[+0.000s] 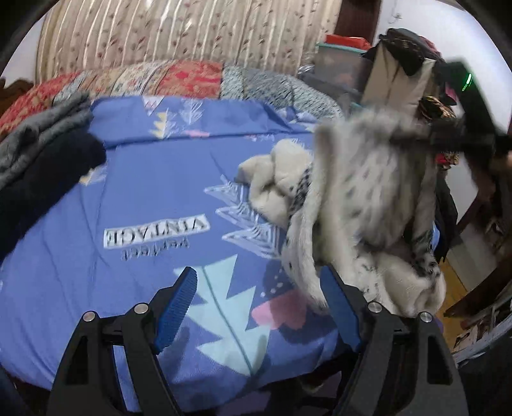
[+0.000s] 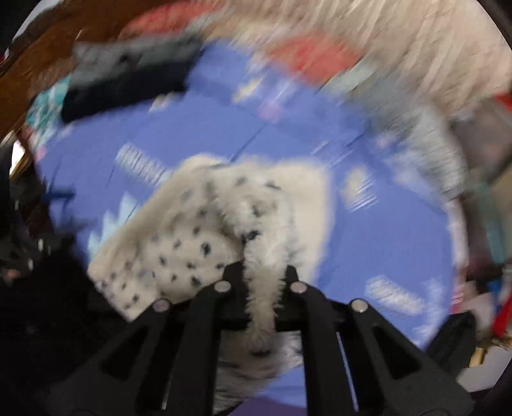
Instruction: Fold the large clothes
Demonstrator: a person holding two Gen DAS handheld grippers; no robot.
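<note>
A fluffy white garment with dark spots [image 1: 361,198] is lifted above the blue patterned bed cover [image 1: 153,192] at the right. Its lower part lies bunched on the bed. My right gripper [image 1: 448,134] holds it up by an upper edge; in the right wrist view the jaws [image 2: 260,275] are shut on a fold of the spotted fleece [image 2: 179,236], and that view is blurred. My left gripper [image 1: 259,297] is open and empty, low over the bed, with a hanging strip of the garment just inside its right finger [image 1: 339,307].
Folded grey and dark clothes [image 1: 41,153] lie at the bed's left. Red patterned pillows [image 1: 179,76] and a curtain [image 1: 192,28] are behind. Cluttered boxes and hanging clothes [image 1: 400,73] stand at the right, with wooden floor [image 1: 454,284] below.
</note>
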